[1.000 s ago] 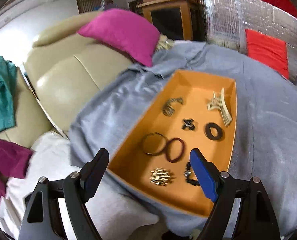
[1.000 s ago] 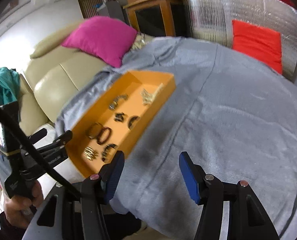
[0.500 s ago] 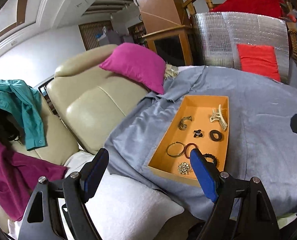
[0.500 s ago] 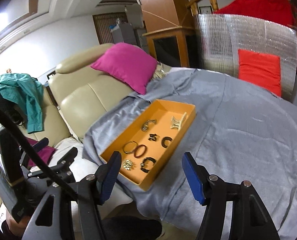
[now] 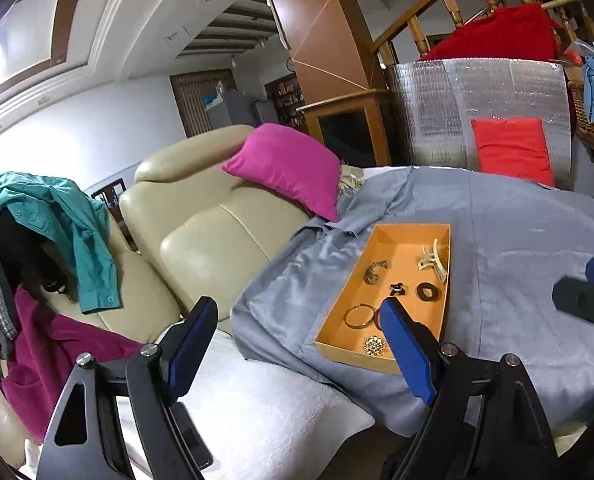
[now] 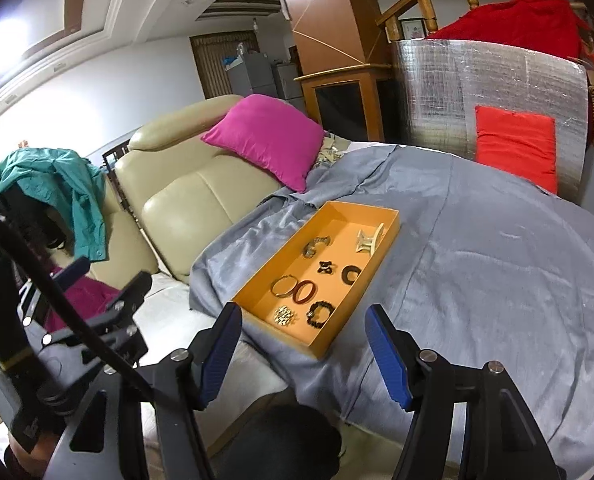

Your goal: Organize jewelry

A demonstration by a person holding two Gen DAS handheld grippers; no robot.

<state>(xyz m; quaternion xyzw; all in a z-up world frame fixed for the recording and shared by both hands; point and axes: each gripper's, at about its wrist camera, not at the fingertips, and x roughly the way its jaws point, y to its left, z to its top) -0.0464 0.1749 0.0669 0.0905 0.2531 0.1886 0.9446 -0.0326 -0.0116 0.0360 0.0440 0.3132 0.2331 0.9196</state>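
Observation:
An orange tray (image 5: 401, 231) (image 6: 393, 222) lies on a table under a grey cloth (image 6: 477, 264). It holds a cream hair claw (image 6: 367, 240), a gold bangle (image 6: 284, 285), a red bangle (image 6: 305, 291), a black beaded bracelet (image 6: 320, 313), a gold brooch (image 6: 284, 315), a black ring (image 6: 351, 274), a small dark piece (image 6: 326, 268) and a metallic cuff (image 6: 315, 246). My left gripper (image 5: 297, 340) is open and empty, held back from the tray's near end. My right gripper (image 6: 303, 346) is open and empty, just in front of the tray's near corner.
A cream sofa (image 5: 217, 220) with a pink cushion (image 5: 285, 168) stands left of the table. Teal and magenta clothes (image 5: 77, 224) hang at the far left. A silver foil panel with a red cushion (image 6: 513, 142) stands behind the table. A white towel (image 5: 265, 400) lies below.
Both grippers have pulled back and up from the tray, which now looks smaller and farther. Both stay open and empty. The jewelry has not moved.

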